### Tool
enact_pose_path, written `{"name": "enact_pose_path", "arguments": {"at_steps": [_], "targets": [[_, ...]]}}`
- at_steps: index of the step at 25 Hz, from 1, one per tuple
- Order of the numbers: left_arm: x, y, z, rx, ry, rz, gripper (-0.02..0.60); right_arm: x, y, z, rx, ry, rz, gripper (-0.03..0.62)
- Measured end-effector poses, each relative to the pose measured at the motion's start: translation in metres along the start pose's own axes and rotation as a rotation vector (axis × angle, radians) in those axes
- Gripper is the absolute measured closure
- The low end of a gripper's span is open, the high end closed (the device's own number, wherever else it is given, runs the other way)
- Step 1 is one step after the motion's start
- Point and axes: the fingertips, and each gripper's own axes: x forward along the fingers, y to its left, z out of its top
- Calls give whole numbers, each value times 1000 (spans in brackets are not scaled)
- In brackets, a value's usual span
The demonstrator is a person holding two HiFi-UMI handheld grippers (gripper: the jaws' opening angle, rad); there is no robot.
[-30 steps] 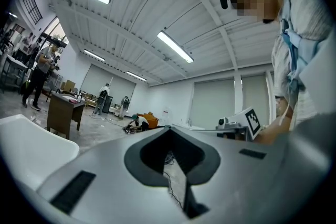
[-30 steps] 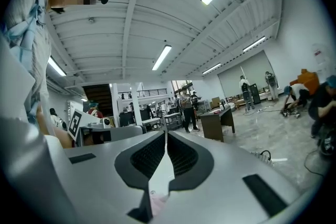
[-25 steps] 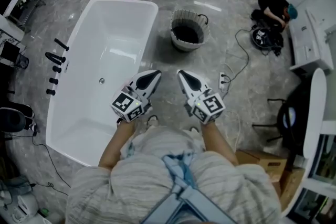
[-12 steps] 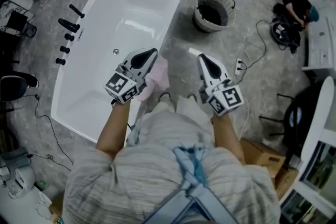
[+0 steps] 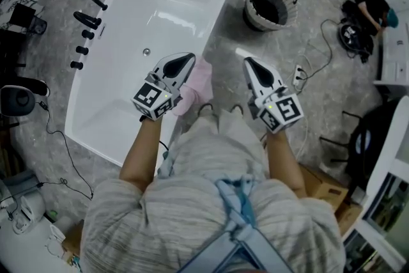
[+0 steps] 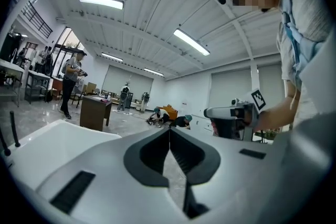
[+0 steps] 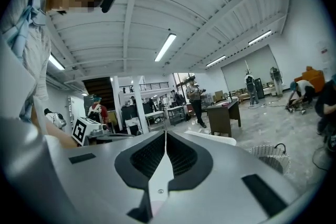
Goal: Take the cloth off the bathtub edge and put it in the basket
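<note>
Grey pads sit tight together on the left gripper [image 5: 186, 59]: jaws fully closed, nothing pinched between them. Same story on the right gripper [image 5: 248, 62], jaws shut and empty, held beside its partner over the grey marble floor [image 5: 230, 41].

Just under the left gripper's nose lies the pink cloth [image 5: 202, 80], draped over the near rim of the white bathtub [image 5: 220, 17], its left part hidden beneath the gripper body. From the head view I cannot tell whether the gripper touches it.

Out from there, the tub itself is plain white inside, with only the round drain [image 5: 146, 52] showing on its bottom. Black taps [image 5: 86, 19] stand along its far side.

Up and to the right, well apart from the cloth, sits the basket [image 5: 257, 18], with a pale ribbed wall and a dark inside; what it holds I cannot make out. The right gripper view catches its rim low on the right. A power strip [image 5: 298, 76] lies on the floor near the right gripper.
</note>
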Motion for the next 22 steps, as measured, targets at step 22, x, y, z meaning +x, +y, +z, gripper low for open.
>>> {"name": "enact_pose_path", "arguments": {"at_steps": [22], "targets": [[15,33,-167,73,480,7,499,33,0,-49,-30,131,109,591]]}}
